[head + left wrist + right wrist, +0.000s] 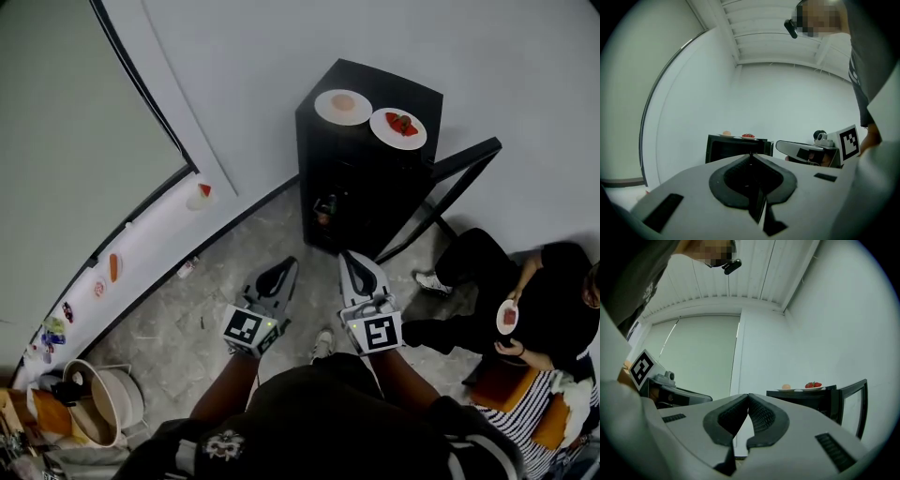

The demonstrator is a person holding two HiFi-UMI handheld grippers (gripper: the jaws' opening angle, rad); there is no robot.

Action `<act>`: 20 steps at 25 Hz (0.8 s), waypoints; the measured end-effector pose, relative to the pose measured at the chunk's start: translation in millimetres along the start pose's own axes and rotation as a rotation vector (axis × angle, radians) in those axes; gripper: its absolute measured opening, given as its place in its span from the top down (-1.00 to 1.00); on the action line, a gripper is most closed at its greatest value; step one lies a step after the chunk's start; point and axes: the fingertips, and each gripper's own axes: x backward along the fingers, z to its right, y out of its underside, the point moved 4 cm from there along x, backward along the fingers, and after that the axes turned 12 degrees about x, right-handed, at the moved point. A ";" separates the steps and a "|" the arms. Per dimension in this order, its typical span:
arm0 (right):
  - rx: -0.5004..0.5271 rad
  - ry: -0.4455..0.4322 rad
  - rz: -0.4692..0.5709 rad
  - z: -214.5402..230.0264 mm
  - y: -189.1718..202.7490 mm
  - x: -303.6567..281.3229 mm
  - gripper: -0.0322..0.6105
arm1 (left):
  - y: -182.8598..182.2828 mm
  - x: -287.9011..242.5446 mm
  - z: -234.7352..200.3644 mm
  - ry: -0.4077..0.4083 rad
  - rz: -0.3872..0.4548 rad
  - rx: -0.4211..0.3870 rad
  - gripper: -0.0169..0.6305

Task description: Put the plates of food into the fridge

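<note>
L gripper (283, 270) was clenched shut, nothing between the jaws; its own view had the pads meeting at the tips. R gripper (351, 259), same story: jaws pressed together, empty. Both were held side by side in front of the person, pointing toward the black fridge (361, 178), well short of it. The fridge door (450, 187) stood open, swung out to the right. Two plates sat on the fridge top, next to each other: the pink-food plate (343, 106) toward the left, the strawberry plate (398, 127) just right of it. Neither was inside the fridge yet. At far right a seated person (539, 300) held a third small plate (507, 317) w/ something reddish on it. Along the left wall ran a white ledge (150, 234) w/ small bits of food, and below it stood a pale tub (108, 403) on the floor.
</note>
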 end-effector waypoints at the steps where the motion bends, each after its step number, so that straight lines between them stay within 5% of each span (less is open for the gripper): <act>1: -0.005 0.005 0.001 5.4 1.4 -1.9 0.83 | -1.0 -6.5 0.2 0.005 -0.002 -0.005 0.85; 15: 0.025 0.028 -0.053 39.8 17.2 -8.6 0.82 | -1.2 -51.9 -11.9 0.020 -0.013 -0.006 0.85; 20: 0.016 0.110 -0.019 48.8 12.9 -15.4 0.83 | -3.4 -63.2 -19.8 0.044 -0.023 0.002 0.85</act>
